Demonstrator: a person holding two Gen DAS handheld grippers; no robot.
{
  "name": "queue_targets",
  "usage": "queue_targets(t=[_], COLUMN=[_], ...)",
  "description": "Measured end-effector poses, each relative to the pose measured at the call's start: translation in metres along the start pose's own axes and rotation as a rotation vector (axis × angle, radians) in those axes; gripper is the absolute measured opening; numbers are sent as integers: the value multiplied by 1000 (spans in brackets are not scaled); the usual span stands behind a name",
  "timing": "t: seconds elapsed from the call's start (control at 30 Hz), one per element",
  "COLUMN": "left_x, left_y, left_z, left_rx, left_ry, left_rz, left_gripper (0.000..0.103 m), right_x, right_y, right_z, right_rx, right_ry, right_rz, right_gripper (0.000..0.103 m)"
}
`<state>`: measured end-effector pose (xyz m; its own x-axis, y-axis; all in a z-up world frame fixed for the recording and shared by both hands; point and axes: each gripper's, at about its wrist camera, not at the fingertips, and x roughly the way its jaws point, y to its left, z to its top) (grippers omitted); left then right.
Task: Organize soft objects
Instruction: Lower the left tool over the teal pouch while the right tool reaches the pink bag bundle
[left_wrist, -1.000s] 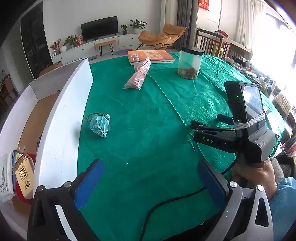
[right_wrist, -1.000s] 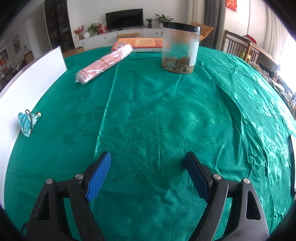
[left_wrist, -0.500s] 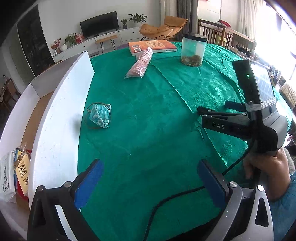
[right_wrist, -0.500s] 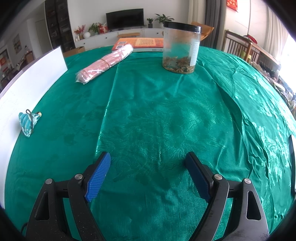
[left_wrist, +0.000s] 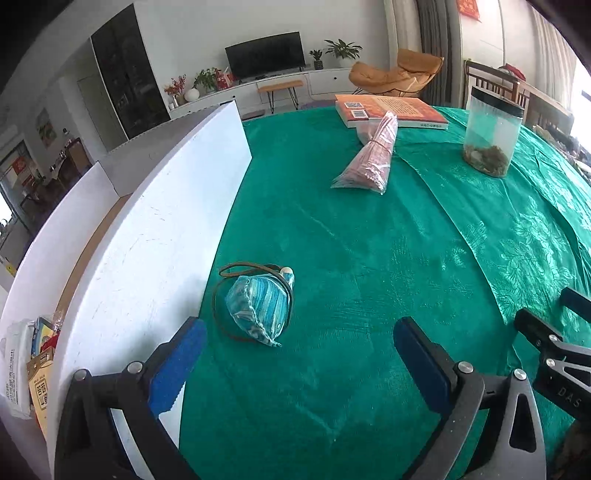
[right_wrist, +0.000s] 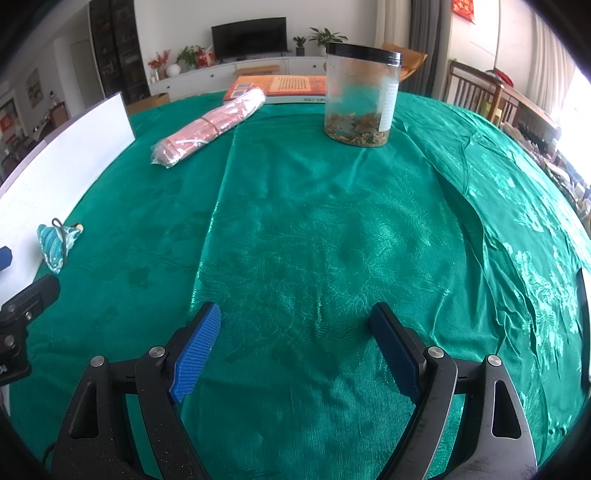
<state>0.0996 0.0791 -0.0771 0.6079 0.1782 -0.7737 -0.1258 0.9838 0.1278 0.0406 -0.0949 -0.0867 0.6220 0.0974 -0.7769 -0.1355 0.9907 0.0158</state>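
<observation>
Left wrist view: the left gripper (left_wrist: 295, 354) has its jaws spread wide with nothing between them, and its blue pads (left_wrist: 177, 363) sit above the green cloth (left_wrist: 369, 295) that covers the worktop. The small teal knitted pouch (left_wrist: 258, 306), ringed by a dark cord, lies on the cloth just ahead of the left pad and apart from it. The pouch sits just beside the white wall of an open cardboard box (left_wrist: 147, 251) that stands along the left edge of the worktop. Printed packets (left_wrist: 26, 373) lie inside the box at its near end. Farther back, a pink wrapped roll (left_wrist: 373, 155) rests on the cloth with its far end against an orange book (left_wrist: 391, 110). A clear jar with a black lid (left_wrist: 493, 136) stands upright to the right of both. Part of the right gripper (left_wrist: 554, 354) shows at the right edge.

Right wrist view: the right gripper (right_wrist: 295, 343) is also wide open and empty, poised over bare cloth (right_wrist: 332, 221). The pouch (right_wrist: 55, 242) lies at the far left beside the white box wall (right_wrist: 66, 162), well apart from this gripper. The pink roll (right_wrist: 210, 127), the book (right_wrist: 284, 86) and the jar (right_wrist: 362, 96) stand at the far side of the worktop. A black part of the left gripper (right_wrist: 22, 314) enters at the left edge.
</observation>
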Motion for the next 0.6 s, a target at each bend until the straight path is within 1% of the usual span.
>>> queue_targets(t=[0.07,0.17,0.2,0.23,0.37,0.6], left_x=[17,37,37,38,41,40], left_y=[7,16,17,18,10,9], left_z=[3,3,3,3,5,3], left_rx=[-52,-141,-150,-156,-79,-69], left_ry=[44,95,63,54,61,52], left_rz=[-15,-117,-133,-140,-120,-125], left_gripper=[101,101,103,103,103,103], right_x=[-1,-1,-1,-1,-1,-1], right_y=[0,-1,-1,-1,-1,-1], right_z=[0,-1,0,0,0,0], right_rx=[1,2,1,1,2,-6], right_ry=[-1,-1,-1,-1,-1,4], right_rz=[3,4,4,4,4,-1], right_gripper=[86,86,86,86,86,86])
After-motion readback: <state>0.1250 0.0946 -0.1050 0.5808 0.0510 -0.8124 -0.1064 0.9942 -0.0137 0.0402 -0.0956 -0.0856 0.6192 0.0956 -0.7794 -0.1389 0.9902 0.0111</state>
